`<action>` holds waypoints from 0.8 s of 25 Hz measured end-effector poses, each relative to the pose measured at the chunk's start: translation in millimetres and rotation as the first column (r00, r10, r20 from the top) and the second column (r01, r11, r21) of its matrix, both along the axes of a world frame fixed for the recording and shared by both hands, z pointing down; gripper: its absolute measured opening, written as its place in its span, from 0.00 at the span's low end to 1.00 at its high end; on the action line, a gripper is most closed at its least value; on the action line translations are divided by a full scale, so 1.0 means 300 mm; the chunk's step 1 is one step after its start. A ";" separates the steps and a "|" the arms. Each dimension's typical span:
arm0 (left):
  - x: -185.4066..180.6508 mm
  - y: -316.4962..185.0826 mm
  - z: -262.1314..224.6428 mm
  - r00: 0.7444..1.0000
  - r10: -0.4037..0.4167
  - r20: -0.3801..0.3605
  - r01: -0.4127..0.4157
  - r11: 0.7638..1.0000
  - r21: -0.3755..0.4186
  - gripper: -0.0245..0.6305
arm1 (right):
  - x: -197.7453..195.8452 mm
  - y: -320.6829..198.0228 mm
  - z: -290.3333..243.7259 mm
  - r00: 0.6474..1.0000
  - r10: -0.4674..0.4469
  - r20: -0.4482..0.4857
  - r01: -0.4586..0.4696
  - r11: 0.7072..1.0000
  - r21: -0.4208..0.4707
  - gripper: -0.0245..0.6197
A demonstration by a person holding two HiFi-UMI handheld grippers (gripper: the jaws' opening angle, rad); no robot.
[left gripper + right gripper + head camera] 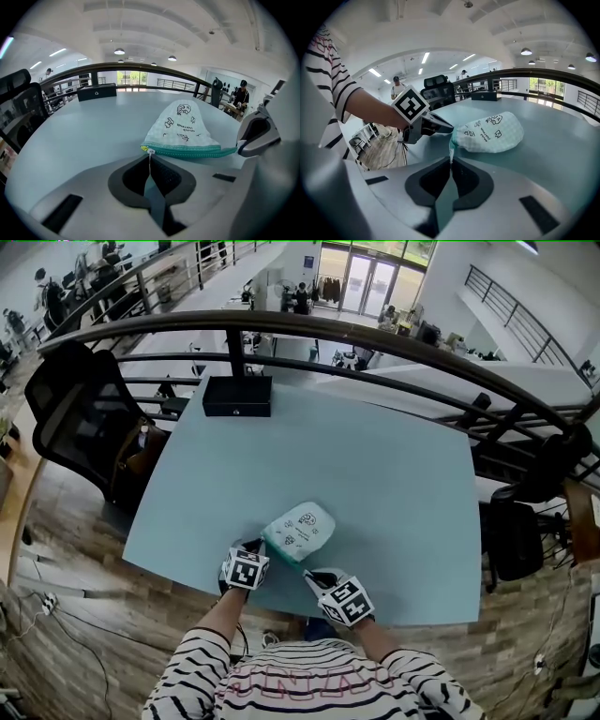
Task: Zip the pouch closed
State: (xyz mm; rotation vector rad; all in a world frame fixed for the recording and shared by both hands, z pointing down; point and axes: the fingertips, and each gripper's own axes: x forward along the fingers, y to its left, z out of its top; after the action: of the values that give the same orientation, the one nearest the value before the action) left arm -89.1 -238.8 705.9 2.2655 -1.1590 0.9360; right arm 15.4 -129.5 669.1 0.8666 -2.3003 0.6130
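Note:
A pale green checked pouch (300, 529) with small black drawings lies near the table's front edge. A teal zip band (187, 151) runs along the side of the pouch nearest me. The zip slider (150, 151) sits at the left end of that band. A thin pull tab leads from it down into my left gripper (150, 165), which is shut on it. My right gripper (450, 161) is shut on a thin strip at the pouch's other end. In the head view the left gripper (265, 545) and right gripper (307, 573) flank the pouch's near edge.
A black box (237, 396) stands at the table's far left edge. A black office chair (80, 418) is left of the table (394, 484), and a dark curved railing (394, 343) runs behind it. Another dark chair (516, 540) stands to the right.

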 end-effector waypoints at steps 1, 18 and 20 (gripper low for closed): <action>-0.004 0.001 0.001 1.000 -0.004 0.001 0.004 1.000 -0.002 0.08 | 0.000 -0.002 0.001 1.000 0.007 -0.001 -0.007 1.000 0.005 0.10; -0.096 0.063 -0.051 0.994 -0.094 -0.063 0.093 0.996 -0.016 0.08 | 0.051 -0.030 -0.018 0.989 0.144 0.023 -0.145 0.989 0.010 0.23; -0.098 0.074 -0.076 0.991 -0.102 -0.083 0.102 0.995 -0.001 0.08 | 0.060 -0.030 -0.031 0.987 0.160 0.028 -0.161 0.987 0.018 0.23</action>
State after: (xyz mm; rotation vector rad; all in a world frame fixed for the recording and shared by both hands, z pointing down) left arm -118.4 -216.6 683.0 2.2029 -1.2275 0.7945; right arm 33.4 -138.4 659.7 1.0672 -2.2785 0.6750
